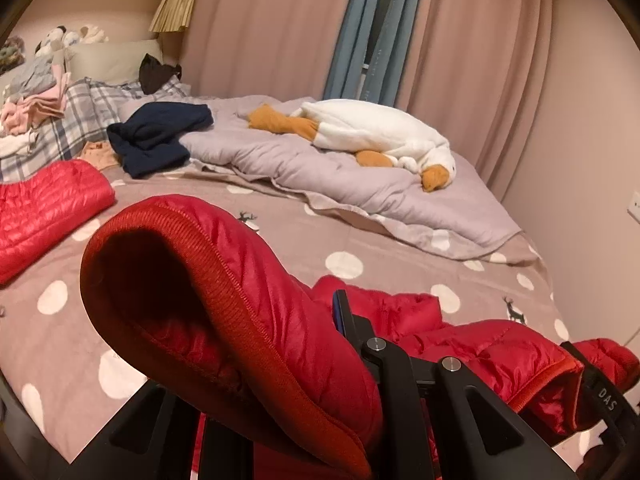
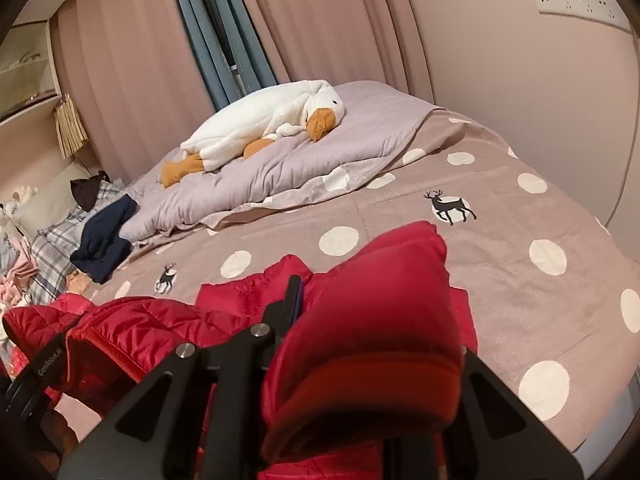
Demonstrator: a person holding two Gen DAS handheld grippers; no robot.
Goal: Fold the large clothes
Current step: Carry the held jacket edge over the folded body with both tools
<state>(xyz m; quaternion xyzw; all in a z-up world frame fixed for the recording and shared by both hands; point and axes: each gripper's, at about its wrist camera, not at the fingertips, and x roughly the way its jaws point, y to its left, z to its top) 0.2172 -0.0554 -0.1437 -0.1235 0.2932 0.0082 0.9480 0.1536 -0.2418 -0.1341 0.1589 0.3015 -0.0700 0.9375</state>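
A red quilted down jacket lies bunched on the dotted bedsheet and is lifted at two places. My left gripper is shut on one fold; a ribbed-edged opening of the jacket droops over its left finger, and only the right finger shows. My right gripper is shut on another fold of the red jacket, which hides its right finger. Each gripper appears at the edge of the other's view, joined by the jacket hanging between them.
A second red quilted piece lies at the left. Farther back are a navy garment, a lilac duvet with a white goose plush, and a plaid pillow piled with clothes. Curtains and a wall bound the bed.
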